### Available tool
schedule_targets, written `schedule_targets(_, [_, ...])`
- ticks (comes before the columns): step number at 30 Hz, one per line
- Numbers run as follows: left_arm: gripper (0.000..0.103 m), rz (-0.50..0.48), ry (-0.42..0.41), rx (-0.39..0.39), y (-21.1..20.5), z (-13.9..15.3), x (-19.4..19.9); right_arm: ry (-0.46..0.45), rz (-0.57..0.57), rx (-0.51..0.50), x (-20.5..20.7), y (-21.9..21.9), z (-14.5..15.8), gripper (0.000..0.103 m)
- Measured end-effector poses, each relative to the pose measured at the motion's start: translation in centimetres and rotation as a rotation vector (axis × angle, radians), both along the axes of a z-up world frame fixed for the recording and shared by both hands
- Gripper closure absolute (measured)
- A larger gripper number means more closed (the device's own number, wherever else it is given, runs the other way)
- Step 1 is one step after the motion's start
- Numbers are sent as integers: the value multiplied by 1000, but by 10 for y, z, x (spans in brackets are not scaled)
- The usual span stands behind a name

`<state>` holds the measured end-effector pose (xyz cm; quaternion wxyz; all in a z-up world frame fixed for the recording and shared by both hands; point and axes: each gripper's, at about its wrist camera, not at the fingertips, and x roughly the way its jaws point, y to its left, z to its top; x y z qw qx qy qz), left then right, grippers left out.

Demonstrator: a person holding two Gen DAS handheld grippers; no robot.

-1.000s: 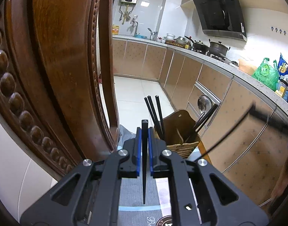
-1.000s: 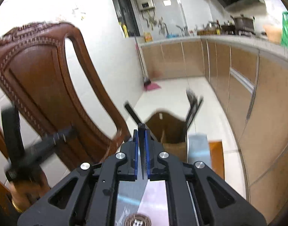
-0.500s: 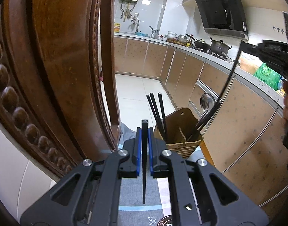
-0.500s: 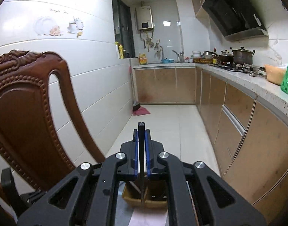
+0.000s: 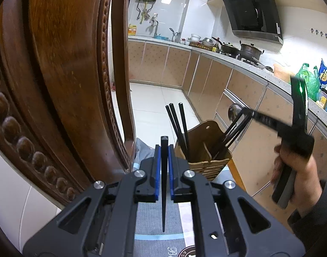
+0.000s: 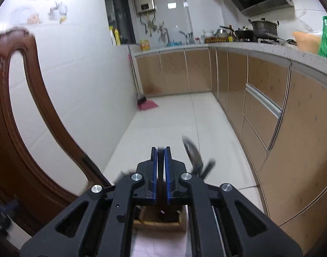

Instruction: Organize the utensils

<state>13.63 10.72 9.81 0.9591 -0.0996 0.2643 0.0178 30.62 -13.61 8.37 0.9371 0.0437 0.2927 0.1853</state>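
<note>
My left gripper (image 5: 164,144) is shut on a black chopstick (image 5: 163,184) that points back toward the camera, just left of the wooden utensil holder (image 5: 203,150). The holder has three black chopsticks (image 5: 178,126) in its left part and a spoon (image 5: 234,112) with dark utensils in its right part. My right gripper (image 5: 250,114) reaches over the holder's right part from the right. In the right wrist view it (image 6: 161,150) is shut on a dark chopstick (image 6: 161,184) above the holder (image 6: 161,222), with the spoon (image 6: 191,150) beside it.
A carved wooden chair back (image 5: 62,75) stands close on the left, and shows in the right wrist view (image 6: 18,111). The holder rests on a grey placemat (image 5: 154,242). Kitchen cabinets (image 5: 238,98) and a countertop with pots (image 5: 249,52) run along the right.
My right gripper has come down from high on the right to just over the holder's right part. The left gripper has stayed put with its chopstick.
</note>
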Motion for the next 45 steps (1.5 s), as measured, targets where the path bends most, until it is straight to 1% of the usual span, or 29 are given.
schedule_targets(2, [97, 7, 3, -2, 0, -1, 1, -17, 0, -4, -9, -3, -7, 42])
schedule_targets(3, [97, 7, 5, -7, 0, -2, 2, -35, -12, -3, -15, -7, -9, 33])
schedule_targets(4, [97, 5, 6, -15, 0, -3, 2, -72, -33, -2, -28, -13, -9, 24])
schedule_targets(7, [97, -6, 6, -16, -4, -3, 2, -116, -32, 33, -63, -34, -14, 17])
schedule_targets(8, [97, -17, 4, -14, -6, -1, 3, -133, -37, 61, -81, -46, -18, 13])
schedule_targets(10, [97, -36, -10, -32, -8, 9, 4, -155, -46, 113, -115, -68, -30, 9])
schedule_targets(11, [97, -42, -17, -46, -9, 14, 5, -160, -52, 126, -128, -78, -37, 9])
schedule_targets(13, [97, -50, -50, -68, -13, 34, 9, -160, -63, 131, -152, -96, -55, 9])
schedule_targets(14, [97, -53, -62, -64, -17, 42, 11, -156, -72, 129, -161, -106, -63, 9])
schedule_targets(16, [97, -50, -114, -52, -25, 70, 17, -121, -96, 149, -169, -122, -79, 9])
schedule_targets(18, [97, -39, -144, -49, -28, 92, 26, -72, -94, 202, -167, -133, -85, 9])
schedule_targets(20, [97, -23, -177, -64, -27, 116, 40, -75, -97, 223, -168, -140, -86, 9])
schedule_targets(23, [97, -10, -200, -80, -27, 134, 60, -93, -104, 231, -173, -146, -85, 9])
schedule_targets(24, [97, -6, -198, -85, -28, 135, 69, -87, -103, 237, -171, -148, -87, 9])
schedule_targets(28, [97, -5, -161, -94, -31, 122, 103, -70, -102, 248, -167, -156, -88, 9])
schedule_targets(30, [97, -6, -151, -117, -32, 104, 118, -73, -101, 248, -167, -156, -88, 9])
schedule_targets(34, [97, -1, -115, -145, -34, 63, 137, -65, -87, 244, -166, -153, -90, 9])
schedule_targets(36, [97, 4, -84, -146, -37, 33, 143, -61, -76, 243, -166, -151, -90, 9])
schedule_targets(37, [97, 6, -83, -139, -40, 20, 143, -62, -69, 241, -166, -149, -90, 9])
schedule_targets(40, [96, -31, -42, -145, -46, -11, 141, -52, -53, 240, -165, -144, -91, 9])
schedule_targets(41, [82, -49, -29, -141, -47, -18, 137, -48, -49, 242, -165, -144, -91, 9])
schedule_targets(42, [66, -79, -6, -117, -53, -26, 132, -45, -45, 241, -165, -143, -92, 9])
schedule_targets(43, [27, -85, -4, -75, -58, -31, 122, -40, -40, 233, -164, -141, -93, 9])
schedule_targets(44, [8, -75, -14, -34, -61, -37, 111, -33, -35, 228, -163, -139, -93, 9])
schedule_targets(45, [7, -70, -24, 12, -65, -42, 96, -26, -28, 226, -162, -137, -94, 9])
